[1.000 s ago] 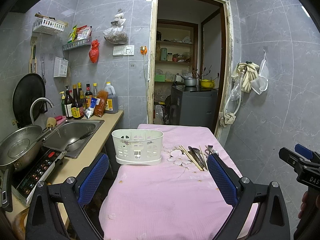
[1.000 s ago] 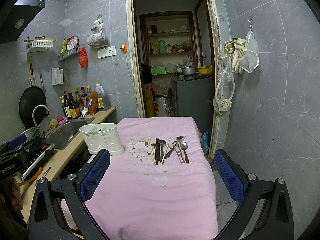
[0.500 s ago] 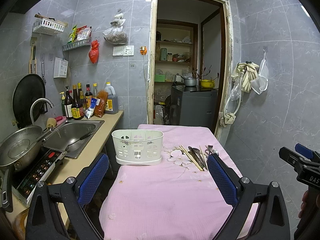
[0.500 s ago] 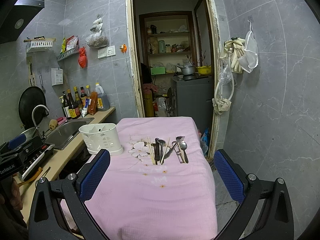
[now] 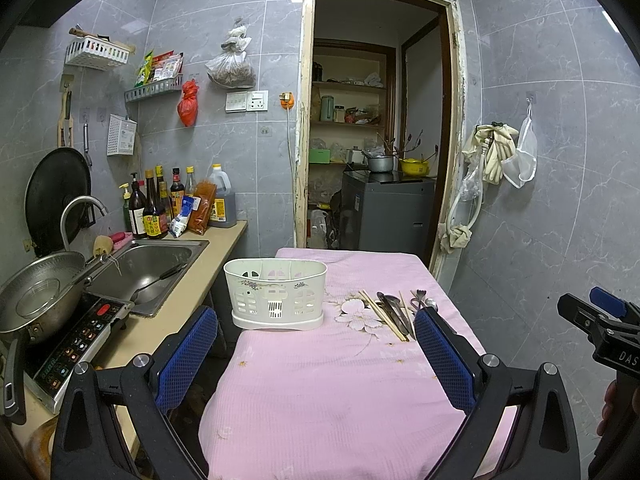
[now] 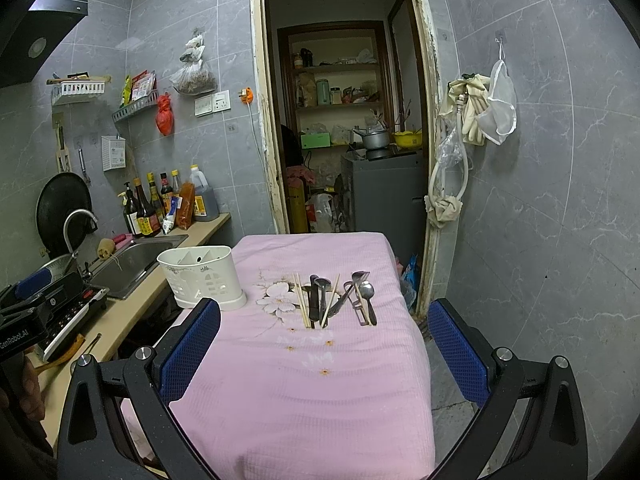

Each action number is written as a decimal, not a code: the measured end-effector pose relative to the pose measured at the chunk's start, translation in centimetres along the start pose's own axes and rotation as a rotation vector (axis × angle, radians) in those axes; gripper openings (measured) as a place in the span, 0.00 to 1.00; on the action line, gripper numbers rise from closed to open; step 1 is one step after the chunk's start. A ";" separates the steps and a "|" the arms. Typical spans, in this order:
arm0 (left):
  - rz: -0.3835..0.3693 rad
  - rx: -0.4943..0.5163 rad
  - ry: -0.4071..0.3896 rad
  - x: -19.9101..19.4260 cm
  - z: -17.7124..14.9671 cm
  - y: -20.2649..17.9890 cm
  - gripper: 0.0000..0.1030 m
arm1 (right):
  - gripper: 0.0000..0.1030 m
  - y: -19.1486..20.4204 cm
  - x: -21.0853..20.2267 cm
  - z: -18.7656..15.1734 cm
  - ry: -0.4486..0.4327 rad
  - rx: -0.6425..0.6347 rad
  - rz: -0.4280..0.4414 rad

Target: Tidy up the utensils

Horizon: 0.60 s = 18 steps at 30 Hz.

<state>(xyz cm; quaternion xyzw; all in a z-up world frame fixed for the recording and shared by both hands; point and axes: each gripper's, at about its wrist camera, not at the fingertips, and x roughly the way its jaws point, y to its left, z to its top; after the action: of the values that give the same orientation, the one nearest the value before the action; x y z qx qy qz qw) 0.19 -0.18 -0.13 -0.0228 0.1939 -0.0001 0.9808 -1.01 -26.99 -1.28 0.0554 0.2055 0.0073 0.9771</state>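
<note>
A white utensil caddy (image 5: 277, 296) stands on the pink-covered table (image 5: 328, 392), left of a row of utensils (image 5: 396, 312): chopsticks, dark-handled pieces and spoons. In the right wrist view the caddy (image 6: 202, 280) sits left of the utensils (image 6: 334, 298). My left gripper (image 5: 316, 344) is open and empty, held back above the table's near end. My right gripper (image 6: 324, 344) is open and empty, also short of the utensils. Each gripper shows at the edge of the other's view.
A counter on the left holds a sink (image 5: 144, 268), a wok (image 5: 36, 300) on an induction hob, and bottles (image 5: 160, 212). An open doorway (image 5: 376, 140) lies behind the table. A tiled wall with hanging gloves (image 5: 496, 152) is on the right.
The right wrist view has shifted very slightly; the table and utensils are unchanged. The left gripper has not moved.
</note>
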 end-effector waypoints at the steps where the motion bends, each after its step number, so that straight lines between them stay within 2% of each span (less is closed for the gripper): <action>1: 0.000 0.001 0.000 0.0 0.0 0.0 0.97 | 0.99 0.0 0.1 0.0 0.000 0.000 0.000; 18: 0.003 0.005 -0.005 0.2 -0.2 0.5 0.97 | 0.99 0.5 0.8 -0.1 -0.008 -0.005 0.012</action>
<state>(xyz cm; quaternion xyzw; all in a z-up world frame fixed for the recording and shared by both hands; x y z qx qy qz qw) 0.25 0.36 -0.41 -0.0199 0.1913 0.0010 0.9813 -0.32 -26.46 -1.60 0.0543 0.2012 0.0135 0.9780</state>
